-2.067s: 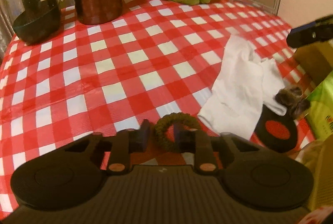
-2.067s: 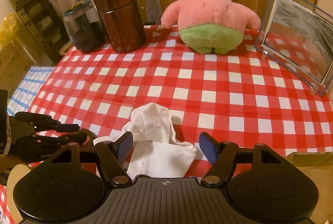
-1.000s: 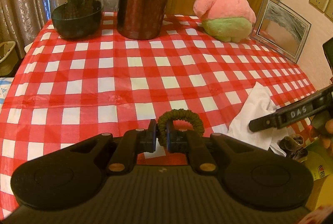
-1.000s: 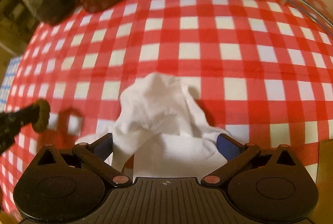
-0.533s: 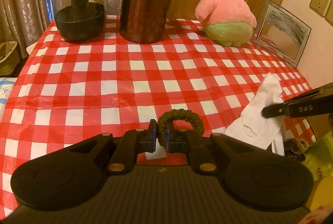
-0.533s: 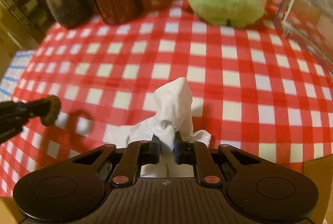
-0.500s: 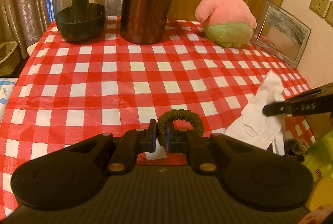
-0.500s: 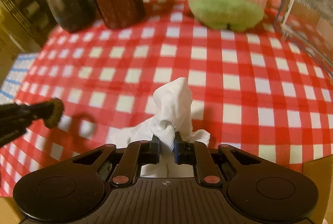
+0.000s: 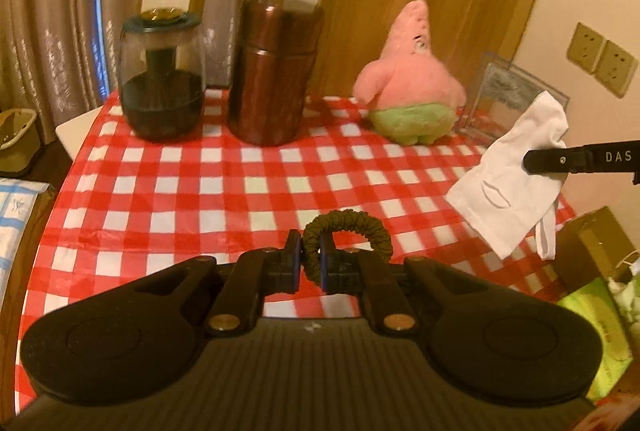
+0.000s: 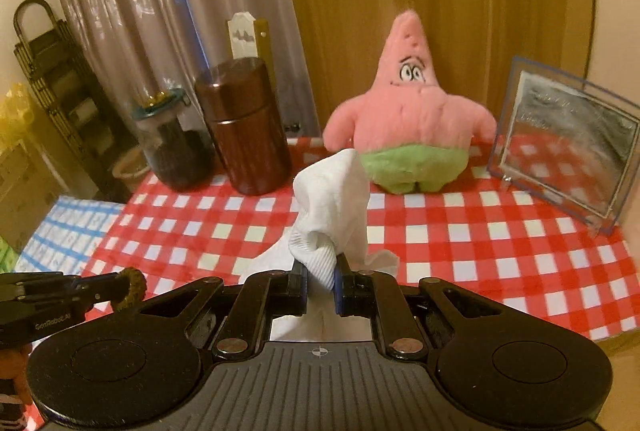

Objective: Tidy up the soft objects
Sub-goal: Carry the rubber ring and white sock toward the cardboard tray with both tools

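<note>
While only the right wrist view shows the plush's (image 10: pixel 408 135) face, wall sockets (image 9: pixel 602 59) appear leftward.

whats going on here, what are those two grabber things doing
A person is tidying soft things off a table with a red checked tablecloth, a gripper in each hand. The left gripper is shut on a dark green hair tie. The right gripper is clamped on a white cloth, which hangs clear of the table. A pink plush toy sits at the back, untouched.
</note>
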Tool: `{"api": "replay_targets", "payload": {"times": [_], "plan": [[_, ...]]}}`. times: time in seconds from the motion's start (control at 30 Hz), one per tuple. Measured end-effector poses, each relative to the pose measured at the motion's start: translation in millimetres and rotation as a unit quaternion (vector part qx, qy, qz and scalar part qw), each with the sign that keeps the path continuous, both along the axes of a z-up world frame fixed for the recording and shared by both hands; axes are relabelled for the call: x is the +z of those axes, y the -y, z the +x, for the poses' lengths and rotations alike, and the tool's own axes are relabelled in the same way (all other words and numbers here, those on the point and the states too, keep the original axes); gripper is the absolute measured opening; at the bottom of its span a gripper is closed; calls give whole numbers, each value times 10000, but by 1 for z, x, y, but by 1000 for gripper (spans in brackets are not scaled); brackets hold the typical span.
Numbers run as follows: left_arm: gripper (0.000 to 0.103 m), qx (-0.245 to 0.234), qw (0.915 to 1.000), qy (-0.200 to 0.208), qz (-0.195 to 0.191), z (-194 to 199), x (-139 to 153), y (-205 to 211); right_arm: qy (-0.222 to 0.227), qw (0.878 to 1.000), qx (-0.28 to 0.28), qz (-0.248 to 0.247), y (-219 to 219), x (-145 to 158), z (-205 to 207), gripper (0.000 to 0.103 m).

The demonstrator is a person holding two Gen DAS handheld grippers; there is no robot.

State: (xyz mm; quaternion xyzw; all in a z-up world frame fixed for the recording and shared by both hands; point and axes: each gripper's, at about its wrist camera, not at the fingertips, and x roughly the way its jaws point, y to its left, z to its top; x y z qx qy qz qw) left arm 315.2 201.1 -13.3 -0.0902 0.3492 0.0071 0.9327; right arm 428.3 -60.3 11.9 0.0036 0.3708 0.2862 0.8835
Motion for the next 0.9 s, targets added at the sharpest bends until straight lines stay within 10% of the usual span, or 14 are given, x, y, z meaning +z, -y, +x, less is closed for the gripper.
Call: {"api": "replay_targets", "payload": {"times": [0.9], "plan": [[8, -124, 9994, 288, -122, -132, 96, 115, 268, 9968, -712, 226, 114, 71, -147, 12]]}}
